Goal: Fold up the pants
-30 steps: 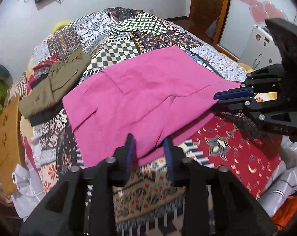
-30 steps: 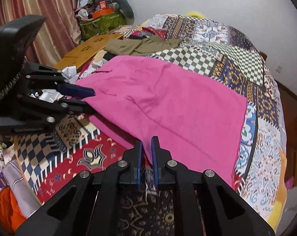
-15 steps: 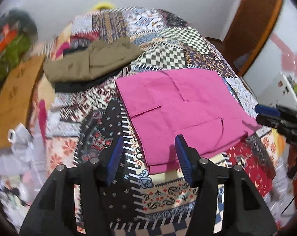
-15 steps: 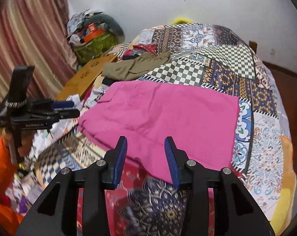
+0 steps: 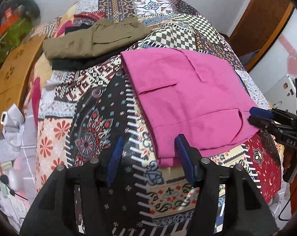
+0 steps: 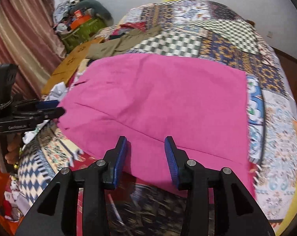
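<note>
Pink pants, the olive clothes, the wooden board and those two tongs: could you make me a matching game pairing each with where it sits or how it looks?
Things:
1. pink pants
2. olive clothes
3. wooden board
4. left tongs and right tongs

Descriptions:
A. leaning at the bed's left edge
B. open, gripping nothing
C. piled on dark clothing, far side of the quilt
D. spread flat in the middle of the bed

Pairs: 1-D, 2-C, 3-A, 4-B
</note>
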Action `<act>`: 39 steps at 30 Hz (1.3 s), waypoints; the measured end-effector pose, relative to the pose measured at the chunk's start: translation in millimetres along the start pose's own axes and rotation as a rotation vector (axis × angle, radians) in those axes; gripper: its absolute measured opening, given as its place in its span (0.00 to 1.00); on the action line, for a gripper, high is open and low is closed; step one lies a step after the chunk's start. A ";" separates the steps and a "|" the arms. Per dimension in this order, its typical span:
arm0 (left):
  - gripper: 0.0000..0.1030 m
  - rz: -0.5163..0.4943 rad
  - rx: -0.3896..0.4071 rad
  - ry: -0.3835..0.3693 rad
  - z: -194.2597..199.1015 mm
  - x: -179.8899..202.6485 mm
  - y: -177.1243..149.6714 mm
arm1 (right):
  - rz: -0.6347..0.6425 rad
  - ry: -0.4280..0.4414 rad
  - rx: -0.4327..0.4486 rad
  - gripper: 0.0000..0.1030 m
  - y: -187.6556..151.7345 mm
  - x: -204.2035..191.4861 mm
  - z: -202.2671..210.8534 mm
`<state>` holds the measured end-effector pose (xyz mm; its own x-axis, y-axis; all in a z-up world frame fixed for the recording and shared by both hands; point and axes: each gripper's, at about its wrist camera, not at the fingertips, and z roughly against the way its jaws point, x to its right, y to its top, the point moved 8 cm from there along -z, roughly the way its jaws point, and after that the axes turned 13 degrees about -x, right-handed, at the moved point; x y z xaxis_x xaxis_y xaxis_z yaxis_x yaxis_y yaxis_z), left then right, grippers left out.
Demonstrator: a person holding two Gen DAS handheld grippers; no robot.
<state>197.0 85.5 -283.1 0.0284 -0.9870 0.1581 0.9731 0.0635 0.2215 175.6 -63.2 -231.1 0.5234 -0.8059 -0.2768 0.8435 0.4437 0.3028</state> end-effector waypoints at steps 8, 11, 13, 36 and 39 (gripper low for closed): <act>0.56 0.002 0.015 0.013 -0.1 -1.2 -4.3 | -0.126 -0.053 0.003 0.35 -27.7 54.3 18.8; 0.56 0.000 0.014 0.012 0.0 -1.9 -4.0 | -0.189 -0.057 0.002 0.35 -39.6 74.4 23.7; 0.57 0.002 0.012 0.009 0.5 -1.8 -3.3 | -0.220 -0.057 -0.001 0.35 -46.7 84.1 26.0; 0.57 0.187 0.061 0.068 -4.5 -63.0 141.4 | -0.191 -0.136 0.118 0.50 71.4 129.7 34.3; 0.57 0.199 0.025 0.043 -22.6 -62.9 147.8 | -0.185 -0.151 0.103 0.50 92.3 144.6 15.3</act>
<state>344.2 153.7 -282.0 0.2296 -0.9601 0.1595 0.9415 0.2606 0.2136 327.3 -144.8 -229.2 0.3308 -0.9224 -0.1995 0.9023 0.2472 0.3531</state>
